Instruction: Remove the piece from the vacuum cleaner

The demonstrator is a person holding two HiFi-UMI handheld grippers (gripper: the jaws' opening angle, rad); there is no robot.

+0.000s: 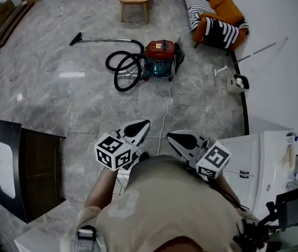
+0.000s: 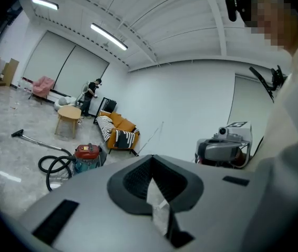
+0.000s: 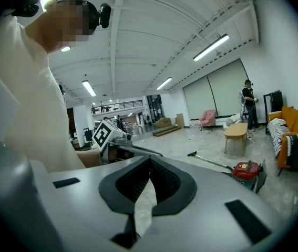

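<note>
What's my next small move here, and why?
Probably step toward the vacuum: it sits on the floor well ahead, out of reach, while the left gripper and right gripper are shut and empty, close to your body.

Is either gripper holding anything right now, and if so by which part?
Nothing is held: left gripper and right gripper are both shut and empty.

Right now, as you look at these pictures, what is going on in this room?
A person stands holding a gripper in each hand, close to the body. The left gripper and the right gripper are both shut, with nothing between their jaws. The red vacuum cleaner sits on the floor some way ahead, its black hose coiled beside it. Neither gripper is near it, so the removal has not started.
</note>
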